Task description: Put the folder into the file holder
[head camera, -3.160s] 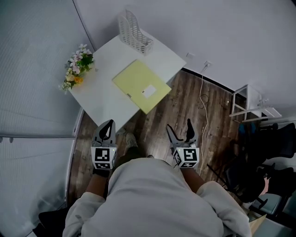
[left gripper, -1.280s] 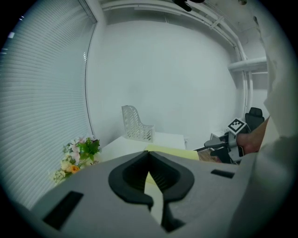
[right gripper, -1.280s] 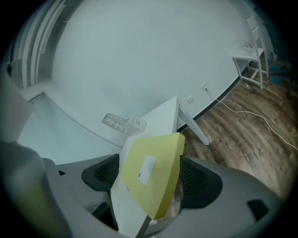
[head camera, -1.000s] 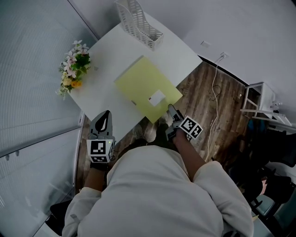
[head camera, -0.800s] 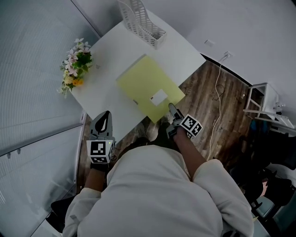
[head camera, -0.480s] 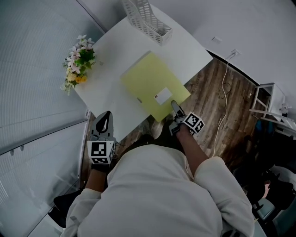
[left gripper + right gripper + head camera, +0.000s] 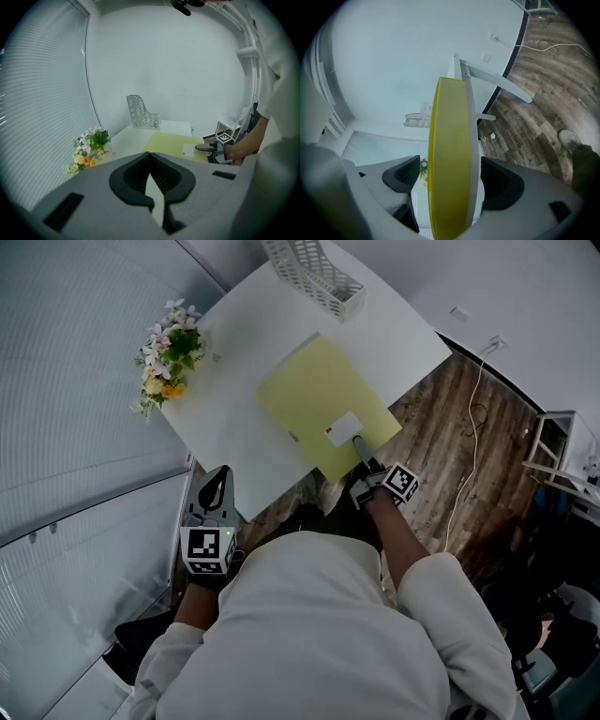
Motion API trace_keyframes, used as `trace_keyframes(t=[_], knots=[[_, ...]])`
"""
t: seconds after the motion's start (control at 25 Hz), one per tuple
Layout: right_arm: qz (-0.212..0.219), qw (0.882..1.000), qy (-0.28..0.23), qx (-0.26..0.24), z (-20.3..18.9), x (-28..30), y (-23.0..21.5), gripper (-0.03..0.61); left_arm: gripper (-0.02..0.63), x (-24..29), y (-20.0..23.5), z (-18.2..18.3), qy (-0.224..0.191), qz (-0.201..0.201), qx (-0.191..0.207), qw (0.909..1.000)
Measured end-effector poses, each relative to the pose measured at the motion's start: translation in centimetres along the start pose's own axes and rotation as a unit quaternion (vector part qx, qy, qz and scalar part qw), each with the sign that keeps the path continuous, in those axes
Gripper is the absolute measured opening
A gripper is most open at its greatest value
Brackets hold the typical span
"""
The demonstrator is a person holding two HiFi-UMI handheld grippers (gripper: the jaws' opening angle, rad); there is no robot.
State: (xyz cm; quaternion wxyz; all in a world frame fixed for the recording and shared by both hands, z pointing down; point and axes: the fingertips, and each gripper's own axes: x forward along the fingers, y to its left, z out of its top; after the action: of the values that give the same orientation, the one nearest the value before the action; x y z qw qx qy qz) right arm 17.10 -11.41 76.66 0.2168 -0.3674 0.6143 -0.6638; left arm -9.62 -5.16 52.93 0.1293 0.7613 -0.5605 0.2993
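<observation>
The yellow folder (image 7: 319, 404) lies flat on the white desk (image 7: 234, 404), in the middle of the head view. Its long axis runs from upper left to lower right in that frame, and the near corner overhangs the desk's edge above the wooden floor (image 7: 450, 456).

The right gripper (image 7: 357, 442) is at the folder's lower-right short edge, just beside its white label (image 7: 343, 428). In the right gripper view the folder is seen edge-on, standing between the two jaws. The jaws are spread with a gap showing on the left side, so they straddle the edge without pinching it yet.

The left gripper (image 7: 221, 474) hangs well apart from the folder, at the lower left of the frame off the desk. Its jaws are together on nothing, so the right gripper is plainly the nearer one.

The white mesh file holder (image 7: 314, 268) stands at the desk's far side, at the top of the frame. It sits beyond the folder's far short edge, so the folder would have to travel away from the gripper along roughly its own long axis. That probably means clamping the near edge first, then lifting and tipping the folder upright.

There is one folder, one file holder, one bunch of flowers (image 7: 169, 352) at the desk's left corner, and two grippers.
</observation>
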Motion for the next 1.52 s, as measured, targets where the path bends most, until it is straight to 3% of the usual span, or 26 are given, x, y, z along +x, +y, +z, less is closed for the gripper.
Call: trace_keyframes(t=[0.2, 0.24, 0.32, 0.48, 0.56, 0.8, 1.08, 1.52], knots=[[0.024, 1.000, 0.011, 0.007, -0.1, 1.2, -0.3, 0.397, 0.008, 0.2, -0.6, -0.5, 0.013, -0.005, 0.009, 0.9999], [0.013, 1.000, 0.014, 0.001, -0.1, 1.1, -0.8, 0.314, 0.008, 0.2, -0.7, -0.5, 0.014, -0.006, 0.010, 0.9998], [-0.012, 1.000, 0.019, -0.014, 0.0, 0.7, -1.7, 0.241, 0.008, 0.5, -1.0, -0.4, 0.016, -0.010, 0.014, 0.9997], [0.016, 1.000, 0.018, -0.015, 0.0, 0.7, -1.1, 0.201, 0.008, 1.0, -1.3, -0.2, 0.016, -0.018, 0.018, 0.9995], [0.028, 0.999, 0.016, -0.008, -0.1, 0.6, -0.7, 0.193, 0.008, 1.2, -1.4, 0.0, 0.014, -0.022, 0.019, 0.9995], [-0.005, 0.999, 0.016, -0.036, 1.1, -2.6, -1.6, 0.183, 0.008, 1.7, -2.1, 0.8, 0.000, -0.034, 0.017, 0.9993], [0.012, 0.998, 0.012, -0.068, 3.9, -7.7, 0.1, 0.163, 0.008, 2.2, -2.7, 1.6, -0.021, -0.049, 0.007, 0.9985], [0.037, 0.979, -0.019, -0.197, 10.1, -12.3, 8.9, 0.150, 0.008, 3.4, -2.7, 4.1, -0.067, -0.065, -0.011, 0.9956]])
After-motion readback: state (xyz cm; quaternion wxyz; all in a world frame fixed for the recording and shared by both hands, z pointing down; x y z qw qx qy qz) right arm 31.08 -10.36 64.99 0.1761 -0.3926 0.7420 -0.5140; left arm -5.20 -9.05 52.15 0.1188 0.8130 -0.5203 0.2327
